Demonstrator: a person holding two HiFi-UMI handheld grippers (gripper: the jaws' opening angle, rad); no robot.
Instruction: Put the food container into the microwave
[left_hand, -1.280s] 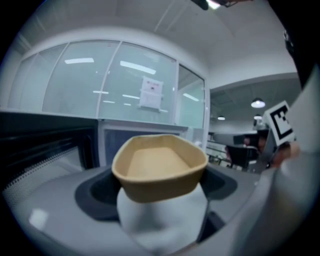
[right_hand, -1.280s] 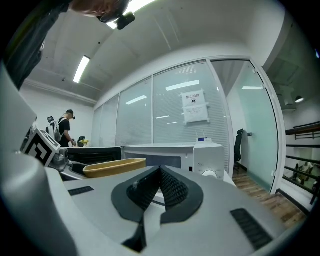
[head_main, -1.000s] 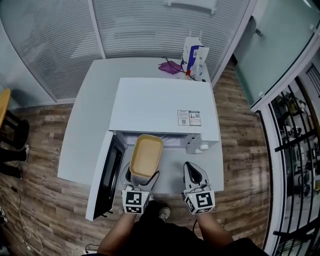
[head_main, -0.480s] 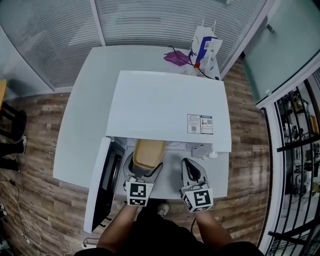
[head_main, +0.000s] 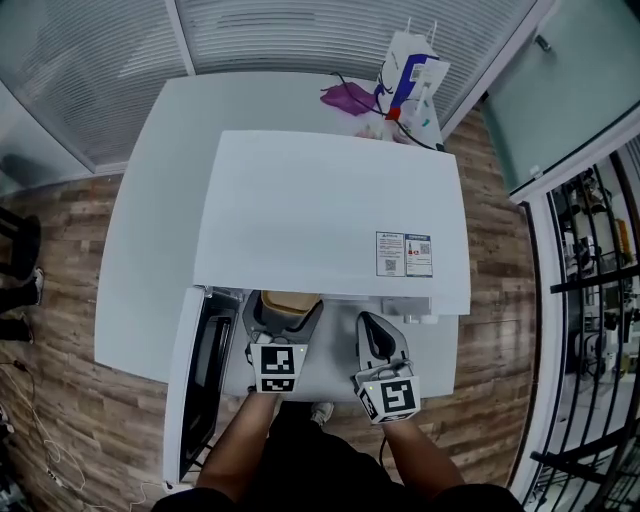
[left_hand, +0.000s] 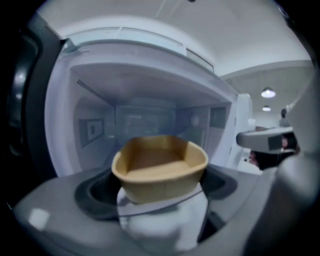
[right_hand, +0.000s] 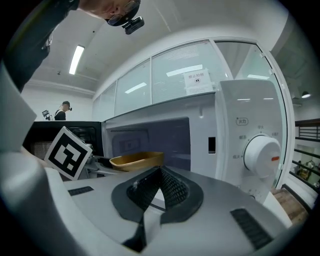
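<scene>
The left tool (head_main: 282, 320) clamps the food container (head_main: 291, 299) at the microwave (head_main: 330, 215) mouth, twelve o'clock. Release remains; the right tool (head_main: 373, 337) sits closed, empty.

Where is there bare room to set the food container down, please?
The microwave cavity ahead of the food container looks bare, and so does the table left of the microwave. It is crowded at the table's rear right corner, with a bag and a purple item, and tight by the open door at front left.
</scene>
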